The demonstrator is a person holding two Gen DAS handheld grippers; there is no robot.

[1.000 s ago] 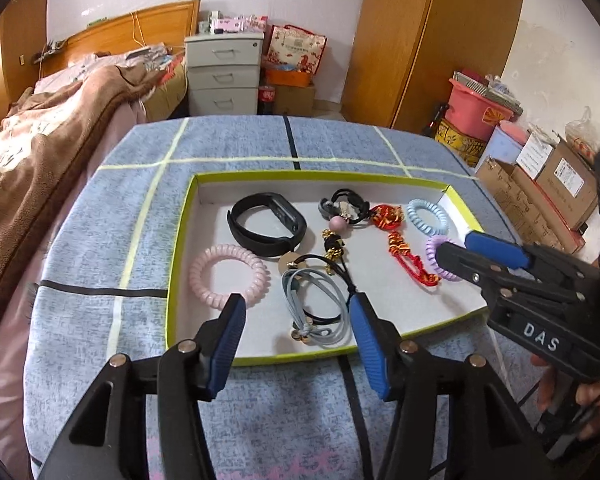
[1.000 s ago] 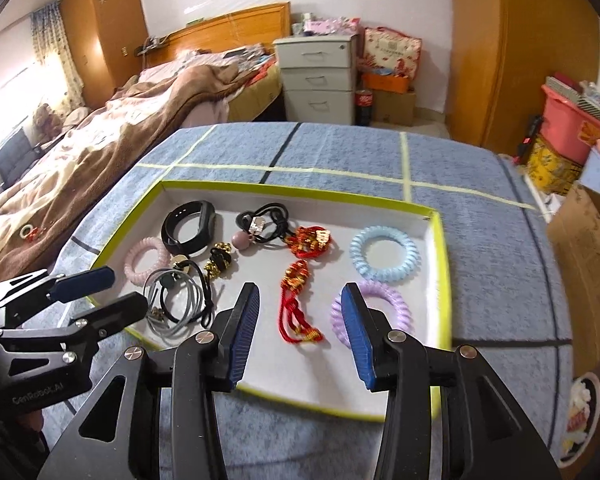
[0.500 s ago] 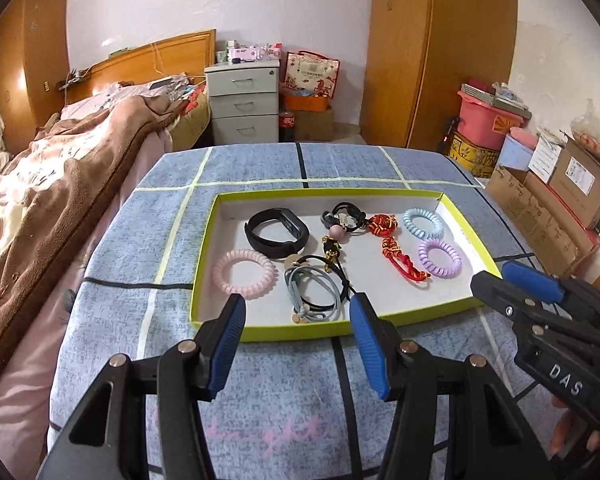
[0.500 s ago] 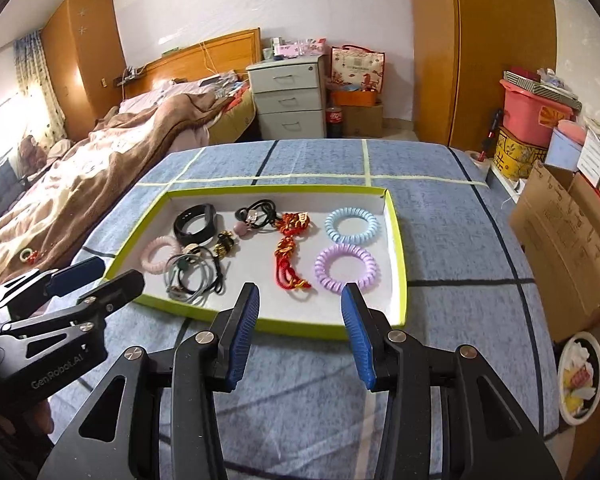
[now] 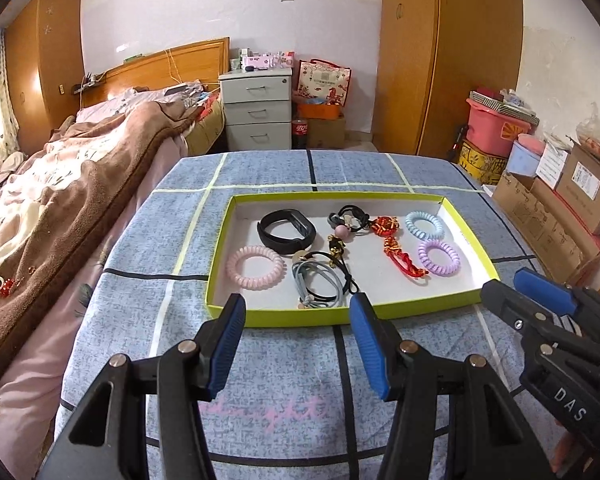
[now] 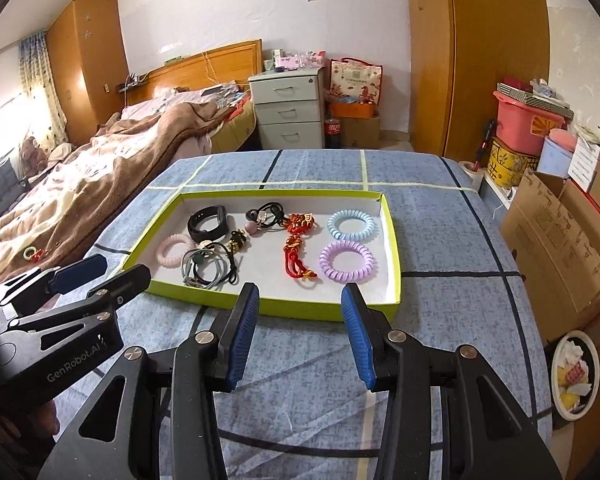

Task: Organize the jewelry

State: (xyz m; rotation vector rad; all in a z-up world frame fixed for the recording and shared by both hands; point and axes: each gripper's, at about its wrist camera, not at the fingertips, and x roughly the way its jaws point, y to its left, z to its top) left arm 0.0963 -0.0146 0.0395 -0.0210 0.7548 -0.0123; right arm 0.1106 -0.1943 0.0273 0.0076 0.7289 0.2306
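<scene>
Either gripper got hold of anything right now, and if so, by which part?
Nothing is held. The left gripper and right gripper are both open and empty, short of the tray; every piece lies inside it.

Tray [image 5: 388,310] rim low; bare floor between pieces, right side roomiest.

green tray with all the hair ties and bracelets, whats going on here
A person holds a two-finger gripper in each hand over a blue checked table. The left gripper and right gripper are both open and empty, hovering short of the tray's near edge. The pink, blue and purple coil ties, a black band and red knotted cords all lie inside the tray.
</scene>
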